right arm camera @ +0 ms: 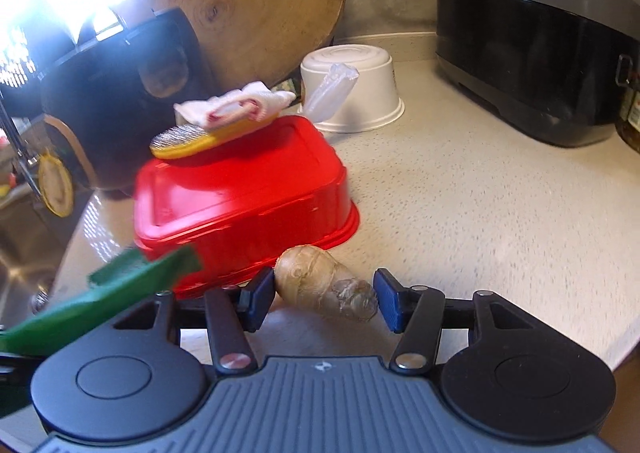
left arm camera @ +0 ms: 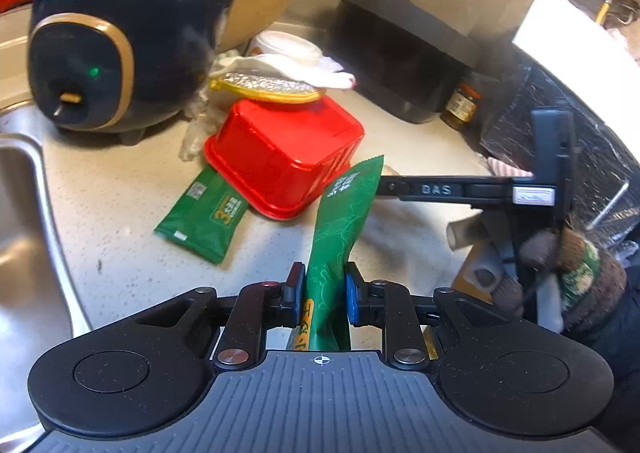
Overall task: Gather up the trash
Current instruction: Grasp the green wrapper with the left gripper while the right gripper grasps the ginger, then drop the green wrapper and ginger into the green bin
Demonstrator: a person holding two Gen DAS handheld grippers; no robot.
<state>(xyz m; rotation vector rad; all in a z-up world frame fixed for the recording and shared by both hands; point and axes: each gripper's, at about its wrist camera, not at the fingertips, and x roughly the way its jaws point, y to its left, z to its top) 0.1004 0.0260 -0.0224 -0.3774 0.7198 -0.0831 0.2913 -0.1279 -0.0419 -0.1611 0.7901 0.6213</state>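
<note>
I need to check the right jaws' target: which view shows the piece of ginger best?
The right wrist view: the ginger lies on the counter between the open right jaws, in front of the red container. In the left wrist view I cannot pick it out.

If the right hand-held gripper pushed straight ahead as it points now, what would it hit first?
Probably the piece of ginger lying between the open fingers of the right hand-held gripper; just beyond it sits the upturned red container.

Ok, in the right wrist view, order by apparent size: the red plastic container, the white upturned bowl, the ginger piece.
1. Red plastic container, clearly largest.
2. White upturned bowl, farther away, so probably understated.
3. Knobbly brown ginger piece, smallest despite being nearest the camera.
</note>
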